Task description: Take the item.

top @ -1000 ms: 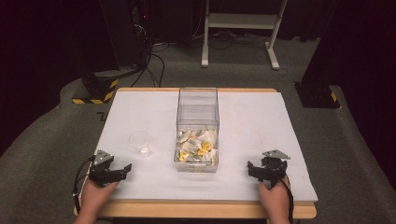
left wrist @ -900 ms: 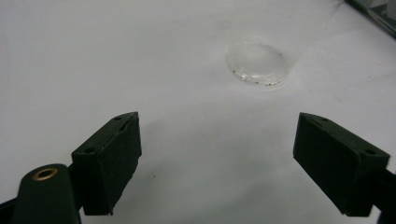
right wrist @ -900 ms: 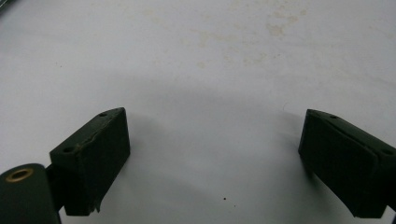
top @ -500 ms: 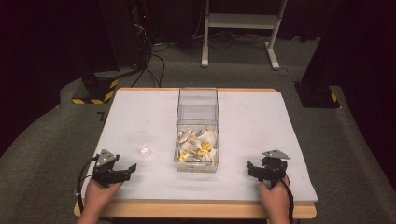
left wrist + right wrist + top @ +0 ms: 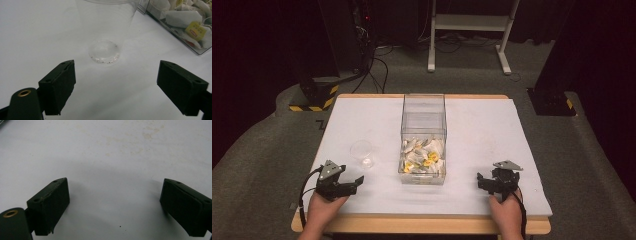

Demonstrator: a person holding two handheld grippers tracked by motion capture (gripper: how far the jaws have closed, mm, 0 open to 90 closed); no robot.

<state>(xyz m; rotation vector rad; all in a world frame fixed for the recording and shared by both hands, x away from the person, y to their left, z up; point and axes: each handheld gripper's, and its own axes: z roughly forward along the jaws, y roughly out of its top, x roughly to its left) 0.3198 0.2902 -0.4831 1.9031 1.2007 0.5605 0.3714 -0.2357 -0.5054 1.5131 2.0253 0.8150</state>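
White tabletop (image 5: 492,130) bears scattered faint stains; grey carpet (image 5: 262,165) surrounds it.

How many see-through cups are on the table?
1. The clear cup stands upright left of the teabag box, just ahead of the open left tongs.

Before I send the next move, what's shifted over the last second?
The left gripper has swung toward the clear cup, jaws wide open and lined up on its base, with nothing gripped. The right gripper stayed put, open over bare table. The cup and the box of tea bags haven't moved.
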